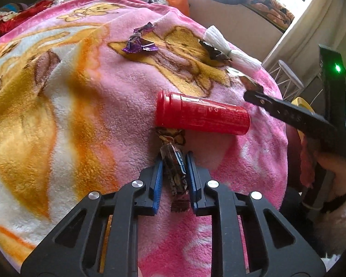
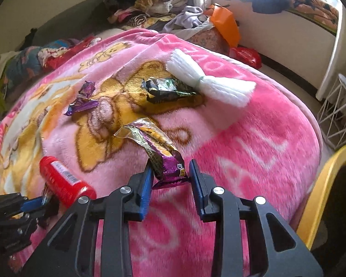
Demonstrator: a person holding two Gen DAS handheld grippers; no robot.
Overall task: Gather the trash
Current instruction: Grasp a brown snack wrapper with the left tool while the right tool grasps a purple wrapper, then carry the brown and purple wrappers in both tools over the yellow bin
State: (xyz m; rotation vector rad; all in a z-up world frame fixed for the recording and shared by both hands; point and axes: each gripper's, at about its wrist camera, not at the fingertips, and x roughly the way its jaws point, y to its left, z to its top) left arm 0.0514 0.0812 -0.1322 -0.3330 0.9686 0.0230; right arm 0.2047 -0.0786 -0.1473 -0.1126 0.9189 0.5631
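Crumpled snack wrappers lie scattered over a fluffy pink fleece blanket [image 1: 117, 106] printed with yellow bears. One dark brown, twisted foil wrapper [image 1: 176, 173] sits pinched between the blue pads of the left gripper [image 1: 174, 161], whose jaws stand narrow around it. Just beyond its far end, touching or nearly so, a red plastic cylindrical bottle [image 1: 201, 115] lies on its side and blocks the way forward. The right gripper [image 2: 170, 173] has its jaws partly closed about a purple and yellow snack wrapper [image 2: 159, 152]; the left pad touches it, while I cannot tell whether the right pad does.

Farther back lie a small crumpled purple foil wrapper [image 2: 83, 99], a dark green-black foil packet [image 2: 168, 87], and, touching that packet, a white bundle of strips tied at its middle [image 2: 207, 80]. Open blanket lies between these pieces.

On the right the blanket falls away at the bed's edge, where a yellow-rimmed bin [image 2: 323, 184] stands near and a white wire rack [image 2: 336, 113] farther off. Heaped clothes [image 2: 150, 7] crowd the far side, by an orange bag [image 2: 226, 23].
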